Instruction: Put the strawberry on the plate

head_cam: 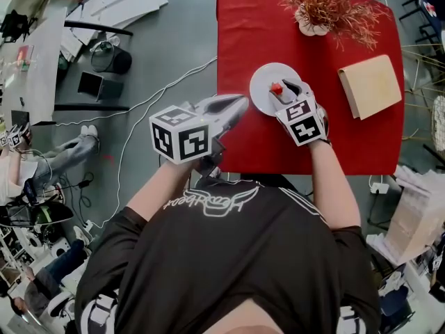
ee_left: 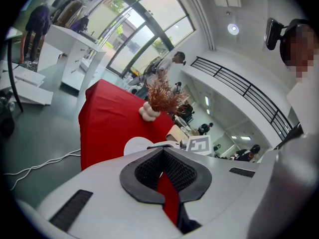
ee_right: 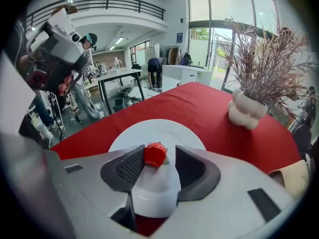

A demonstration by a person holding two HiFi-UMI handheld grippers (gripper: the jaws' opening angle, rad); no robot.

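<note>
A small red strawberry (head_cam: 277,88) (ee_right: 155,155) lies on the round white plate (head_cam: 261,82) (ee_right: 149,131), which stands on the red table (head_cam: 306,141). My right gripper (head_cam: 282,89) (ee_right: 159,151) is tilted down over the plate's near side and stands open. The strawberry sits between its pads, close against the left pad (ee_right: 130,166), with a gap to the right one. My left gripper (head_cam: 240,104) (ee_left: 162,151) hovers at the table's near left corner, away from the plate, shut with nothing in it.
A white vase with dried reddish branches (head_cam: 314,21) (ee_right: 246,111) (ee_left: 149,112) stands at the table's far side. A tan flat board (head_cam: 370,85) lies right of the plate. A white cable (head_cam: 146,103) runs over the grey floor to the left. People stand in the background.
</note>
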